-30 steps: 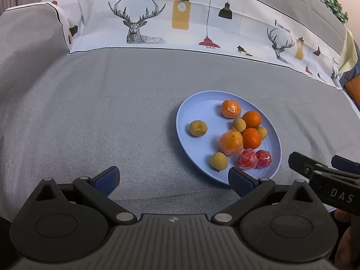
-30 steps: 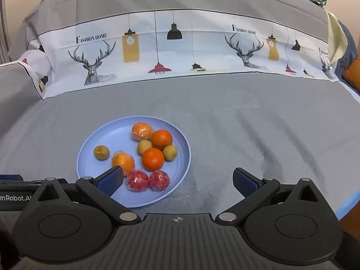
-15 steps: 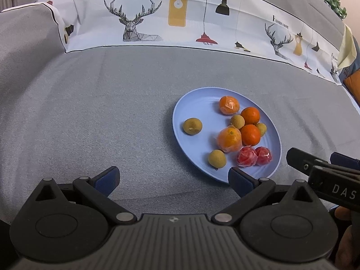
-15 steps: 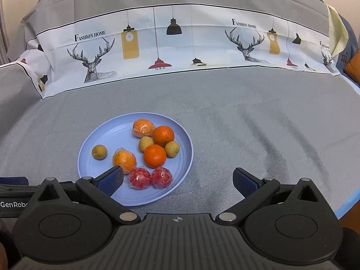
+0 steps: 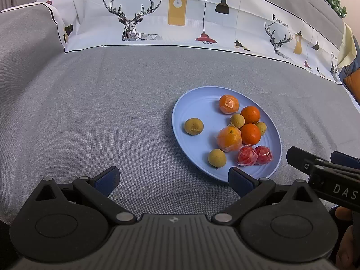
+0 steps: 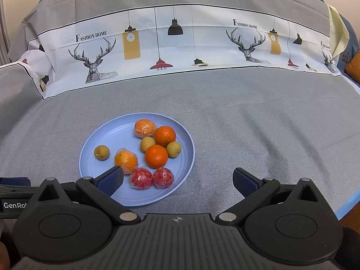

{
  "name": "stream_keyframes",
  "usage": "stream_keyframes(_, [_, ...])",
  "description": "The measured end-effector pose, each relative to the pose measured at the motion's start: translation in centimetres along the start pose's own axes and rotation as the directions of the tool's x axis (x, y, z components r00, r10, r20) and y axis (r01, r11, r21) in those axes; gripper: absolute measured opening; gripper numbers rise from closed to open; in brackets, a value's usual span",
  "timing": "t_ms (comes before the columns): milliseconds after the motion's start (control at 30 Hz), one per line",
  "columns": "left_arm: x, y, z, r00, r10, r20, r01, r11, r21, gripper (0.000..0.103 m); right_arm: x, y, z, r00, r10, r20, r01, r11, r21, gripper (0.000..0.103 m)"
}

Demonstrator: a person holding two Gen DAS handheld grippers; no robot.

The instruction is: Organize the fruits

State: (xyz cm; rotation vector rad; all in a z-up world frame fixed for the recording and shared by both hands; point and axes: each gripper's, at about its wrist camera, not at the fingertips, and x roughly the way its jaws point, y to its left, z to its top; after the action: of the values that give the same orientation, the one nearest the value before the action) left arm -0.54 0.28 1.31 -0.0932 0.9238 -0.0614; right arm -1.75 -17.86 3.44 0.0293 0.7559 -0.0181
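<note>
On blue plate (image 6: 184,155): fruits (image 6: 156,156), all nine, mixed kinds, some touching, none on cloth beside plate. Left gripper (image 5: 173,177), right gripper (image 6: 177,180): both spread wide, holding nothing, near plate's front rim. Fits sorted or unsorted stage. Any pinch: gentle, wrapped pieces slippery.

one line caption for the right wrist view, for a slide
Open right gripper hovers over the grey cloth by a blue plate of oranges, small yellow-brown fruits and two red wrapped fruits.
</note>
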Motion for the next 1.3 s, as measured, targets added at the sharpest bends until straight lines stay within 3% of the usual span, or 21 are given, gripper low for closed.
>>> stream_keyframes(1300, [0.48,-0.24,0.46,1.000,-0.023,-0.019,0.023,1.000,-0.011,0.102,0.31,-0.20,0.33,1.000,0.001,-0.013,-0.001,0.999,0.035,0.102])
